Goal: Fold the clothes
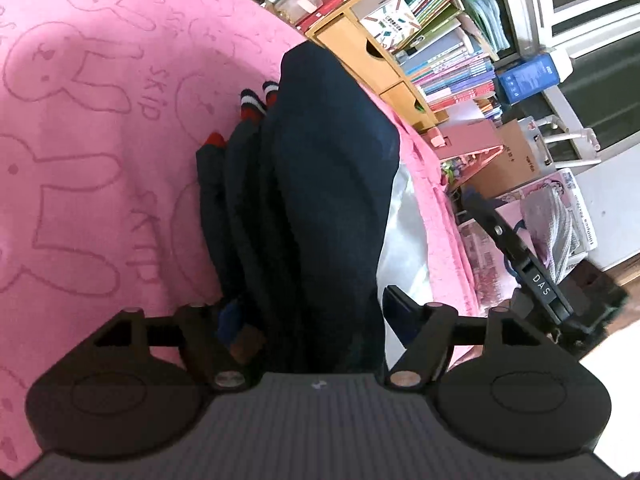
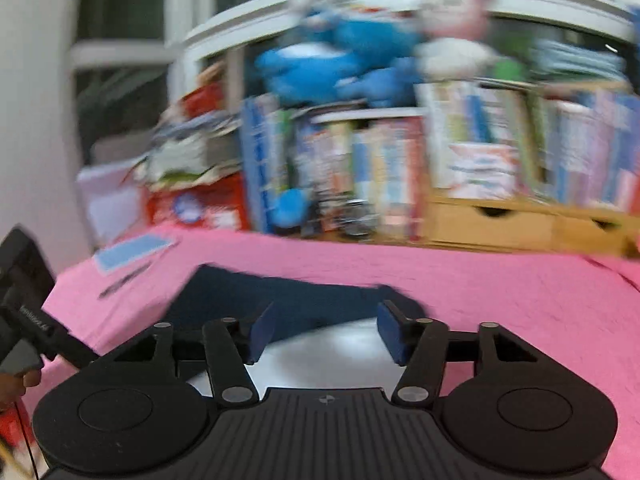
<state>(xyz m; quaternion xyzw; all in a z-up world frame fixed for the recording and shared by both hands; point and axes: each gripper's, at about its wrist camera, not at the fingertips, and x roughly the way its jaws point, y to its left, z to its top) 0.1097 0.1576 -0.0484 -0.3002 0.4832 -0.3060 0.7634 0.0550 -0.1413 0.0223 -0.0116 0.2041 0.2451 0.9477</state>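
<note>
Nearest the lens in the left wrist view, the left gripper [image 1: 316,320] sits low in the frame with its fingers spread apart; dark fabric lies between them, and the left pad is half hidden by it, so I cannot tell whether either pad touches the cloth. That fabric is one navy garment [image 1: 320,184], bunched in long folds and running from the bottom centre up to the middle of the frame on the pink blanket [image 1: 92,168]. Two striped cuffs [image 1: 256,98] in red, white and navy poke out at its upper left edge. A pale shiny surface [image 1: 404,232] shows along its right side.

Only this view shows the blanket's rabbit pattern, the wooden drawer unit [image 1: 360,52] at upper centre and the right gripper's black body [image 1: 536,268] at right.

The right wrist view is blurred. Its right gripper [image 2: 326,330] stands open, two blue pads apart with nothing between them, the garment [image 2: 304,300] just beyond. Only here appear a blue plush toy [image 2: 332,64] atop the books [image 2: 400,168] and a blue booklet [image 2: 132,252] at left.
</note>
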